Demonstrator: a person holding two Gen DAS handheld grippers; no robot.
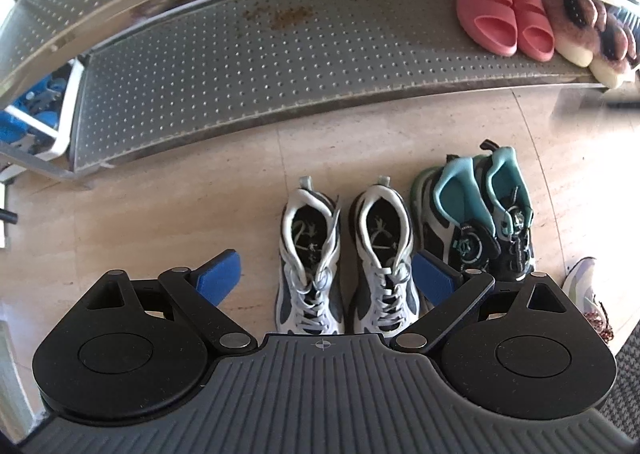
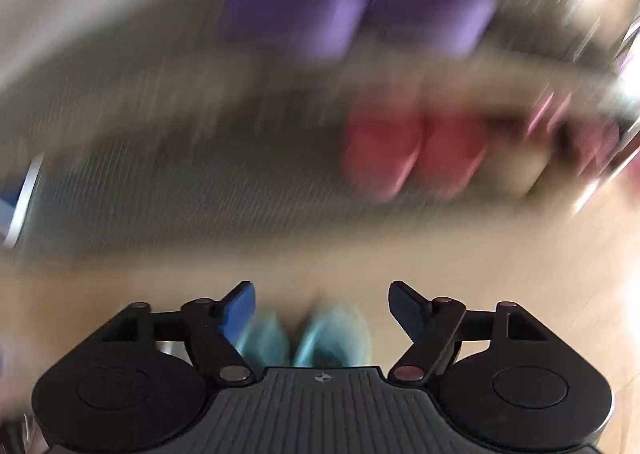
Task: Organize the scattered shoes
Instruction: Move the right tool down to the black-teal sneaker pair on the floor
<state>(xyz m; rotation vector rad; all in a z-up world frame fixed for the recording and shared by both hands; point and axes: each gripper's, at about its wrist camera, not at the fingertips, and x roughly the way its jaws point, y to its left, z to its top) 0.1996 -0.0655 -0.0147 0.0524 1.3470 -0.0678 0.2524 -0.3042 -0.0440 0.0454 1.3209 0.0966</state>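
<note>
Left wrist view shows the left tongs (image 1: pixel 326 280) spread wide and empty above the grey-and-white sneakers (image 1: pixel 346 258), which stand paired on the floor ahead of the fingers, short of the shoe rack's bottom shelf (image 1: pixel 260 82). The teal sneakers (image 1: pixel 478 214) sit just to their right. Right wrist view is badly smeared: the right tongs (image 2: pixel 322 314) gape, gripping nothing, teal collars between the pads. Closing amid such blur risks pinching one collar only, or nudging the neighbouring pair askew.
</note>
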